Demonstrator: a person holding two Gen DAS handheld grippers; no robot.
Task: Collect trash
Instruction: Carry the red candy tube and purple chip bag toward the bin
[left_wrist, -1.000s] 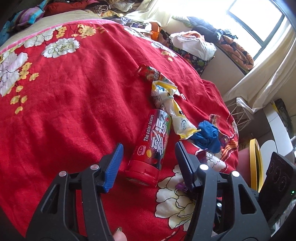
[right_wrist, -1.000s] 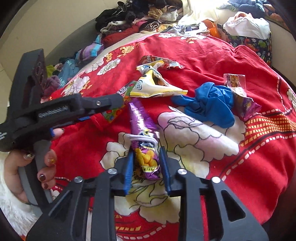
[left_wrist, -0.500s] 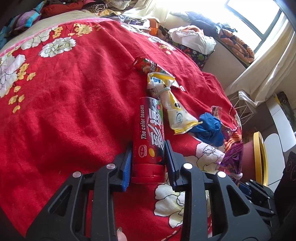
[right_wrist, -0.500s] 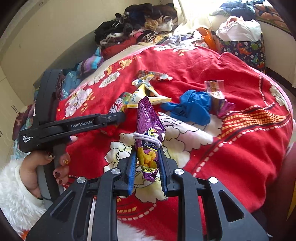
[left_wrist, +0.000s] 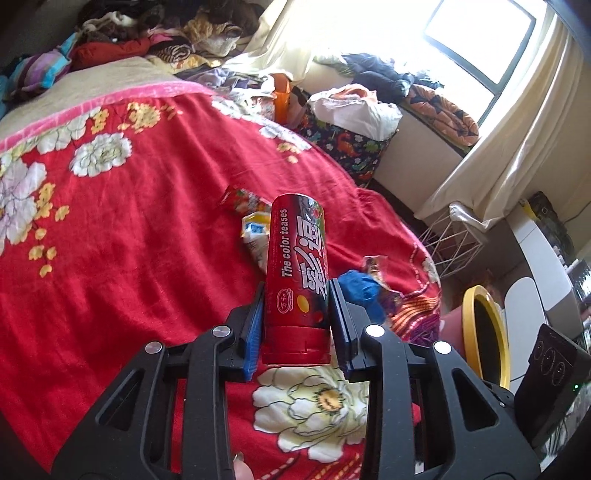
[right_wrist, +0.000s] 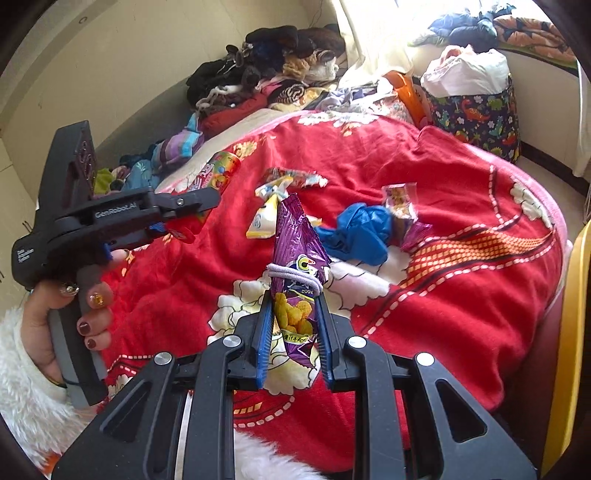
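Note:
My left gripper (left_wrist: 296, 291) is shut on a red candy tube (left_wrist: 297, 266) marked "The color teases", held clear above the red flowered bedspread (left_wrist: 122, 236). In the right wrist view that same left gripper (right_wrist: 207, 206) shows at the left, in a person's hand (right_wrist: 79, 295), with the tube (right_wrist: 218, 171) sticking out past it. My right gripper (right_wrist: 293, 306) is shut on a purple snack bag (right_wrist: 297, 258) tied with a hair band, lifted off the bed. Left on the bedspread are a yellow wrapper (right_wrist: 267, 216), a red wrapper (right_wrist: 295, 175), a blue crumpled glove (right_wrist: 360, 230) and a clear wrapper (right_wrist: 400, 201).
A red bin with a yellow rim (left_wrist: 484, 332) stands beside the bed at the right. A dinosaur-print basket (left_wrist: 347, 144) full of laundry sits by the window wall. Clothes (right_wrist: 266, 74) are heaped at the head of the bed. A white wire rack (left_wrist: 454, 240) stands near the curtain.
The left gripper closed on the red tube and raised it off the bedspread. The right gripper lifted the purple bag higher and drifted right.

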